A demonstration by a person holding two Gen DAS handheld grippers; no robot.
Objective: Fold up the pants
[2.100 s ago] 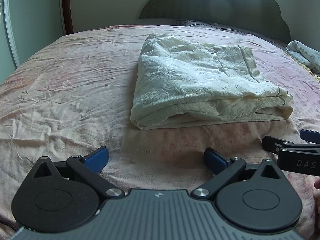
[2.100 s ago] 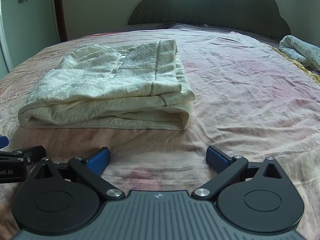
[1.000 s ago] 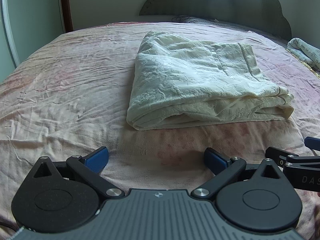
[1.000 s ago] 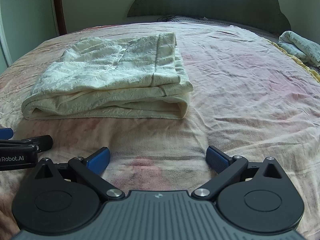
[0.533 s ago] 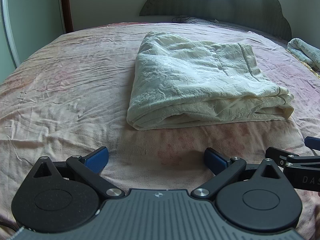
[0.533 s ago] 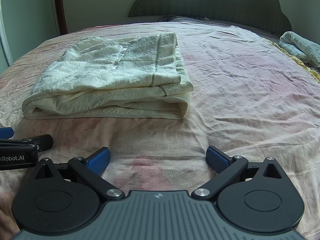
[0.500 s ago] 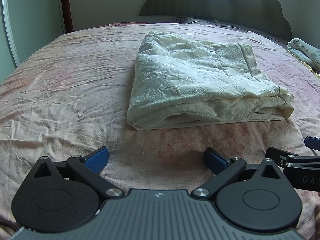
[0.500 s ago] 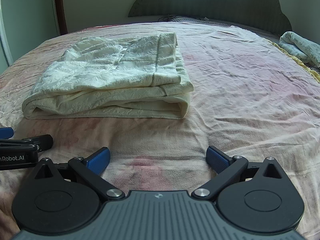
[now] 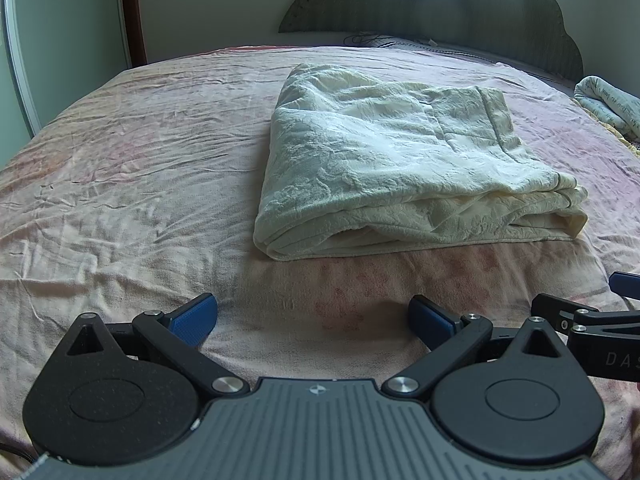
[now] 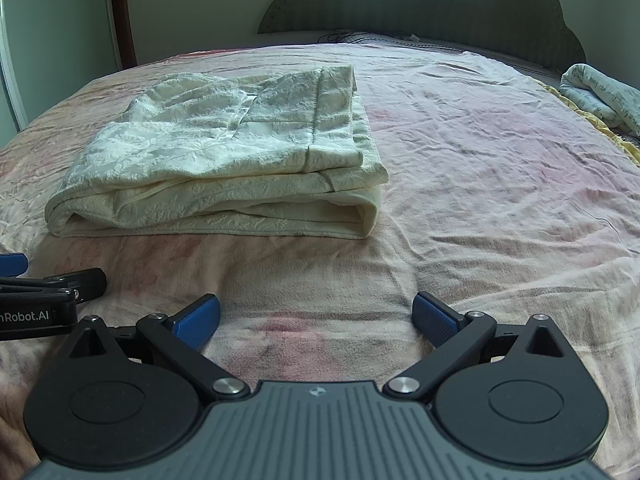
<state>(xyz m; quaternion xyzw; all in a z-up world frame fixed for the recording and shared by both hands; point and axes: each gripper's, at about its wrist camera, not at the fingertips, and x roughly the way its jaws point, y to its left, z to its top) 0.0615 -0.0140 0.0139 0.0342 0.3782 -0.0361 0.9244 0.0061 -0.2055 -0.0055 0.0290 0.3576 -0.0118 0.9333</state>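
The cream pants (image 9: 392, 168) lie folded into a thick, layered rectangle on the bed (image 9: 132, 184), right of centre in the left wrist view and left of centre in the right wrist view (image 10: 224, 160). The layers open toward the cameras along the near edge; how many folds lie inside cannot be made out, and the far edge is lost in rumples.

Nothing touches the pants. The left gripper (image 9: 312, 318) sits at the bottom of its frame, jaws spread wide and empty, blue pads (image 9: 194, 316) over the wrinkled pink bedsheet, short of the pants. The right gripper (image 10: 316, 318) does the same in its own view, jaws wide with nothing between them. Each gripper shows only partly in the other's picture: the right one cut off at the lower right edge (image 9: 592, 320), the left one at the lower left edge (image 10: 48, 284).

A dark scalloped headboard (image 10: 420, 4) spans the top of the frame. A patterned pale cloth (image 10: 600, 92) lies bunched at the right edge, cut off by it. A pale wardrobe door (image 10: 52, 12) with flower decals fills the upper left corner.
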